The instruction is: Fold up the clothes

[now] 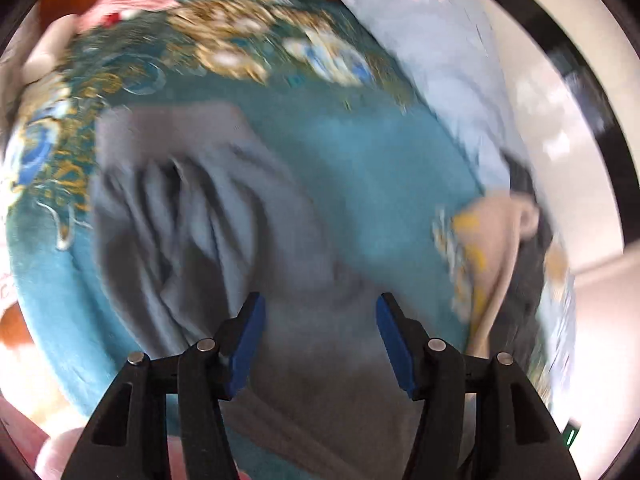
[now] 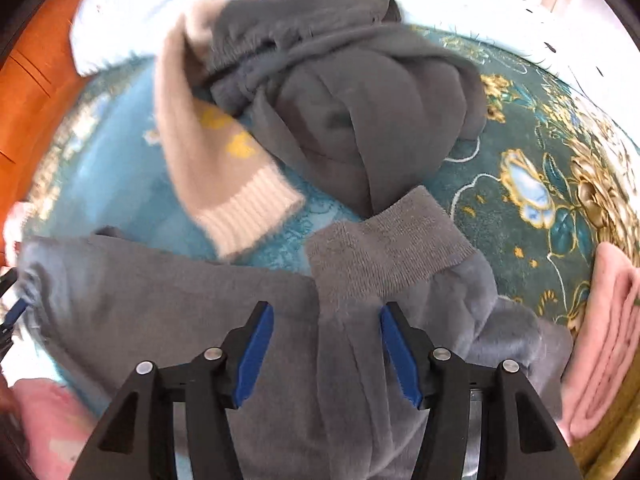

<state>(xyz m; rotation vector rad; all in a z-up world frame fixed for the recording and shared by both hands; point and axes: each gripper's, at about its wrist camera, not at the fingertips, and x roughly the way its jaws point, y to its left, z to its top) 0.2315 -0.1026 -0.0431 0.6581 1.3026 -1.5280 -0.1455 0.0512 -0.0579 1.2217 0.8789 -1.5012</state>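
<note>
Grey fleece garment point(image 2: 192, 304) lies spread across teal floral bedspread point(image 2: 532, 152), ribbed cuff point(image 2: 384, 248) folded onto it. Right gripper point(image 2: 326, 350) above it, jaws released, nothing pinched. Left gripper point(image 1: 320, 344) likewise parted over same garment point(image 1: 192, 200). Bare bedspread beyond garment's far edge. One dark grey heap point(image 2: 352, 92), one beige knit point(image 2: 216, 176), one folded pink item point(image 2: 604, 344) at bed edge.
</note>
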